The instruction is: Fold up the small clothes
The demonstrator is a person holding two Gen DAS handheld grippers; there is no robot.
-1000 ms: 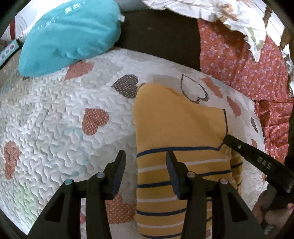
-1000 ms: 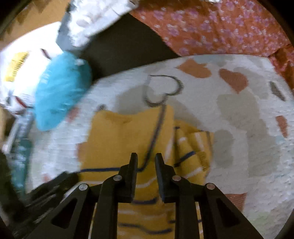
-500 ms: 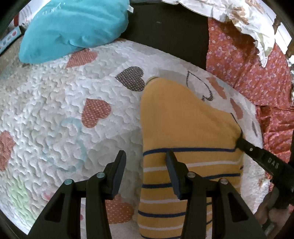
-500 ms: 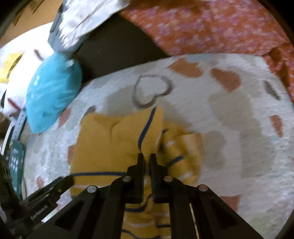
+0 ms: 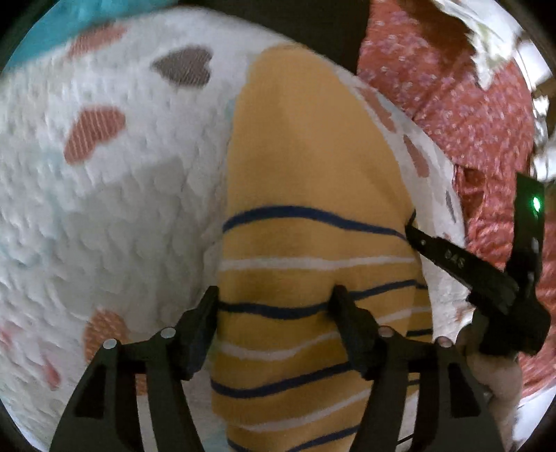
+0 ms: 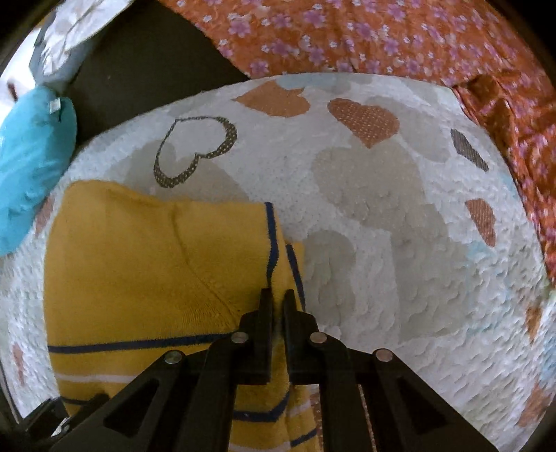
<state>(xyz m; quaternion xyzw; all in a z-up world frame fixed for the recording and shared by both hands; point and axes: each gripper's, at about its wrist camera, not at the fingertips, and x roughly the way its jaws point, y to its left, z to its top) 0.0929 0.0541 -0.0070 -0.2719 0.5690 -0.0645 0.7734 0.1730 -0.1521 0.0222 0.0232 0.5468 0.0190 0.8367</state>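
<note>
The yellow striped garment (image 6: 146, 271) lies flat on the white heart-print quilt (image 6: 399, 243). The right gripper (image 6: 276, 302) has its jaws clamped on the garment's navy-trimmed edge. The left gripper (image 5: 274, 306) straddles the striped section; its jaws have just been opening and stand apart, cloth between them.

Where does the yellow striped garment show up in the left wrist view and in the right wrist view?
Left wrist: the garment runs down the centre, between the fingers of the left gripper.
Right wrist: the garment fills the lower left, its right edge pinched in the right gripper.
Shared landmark: the teal pillow, top left in the left view, at the left edge in the right view.
</note>
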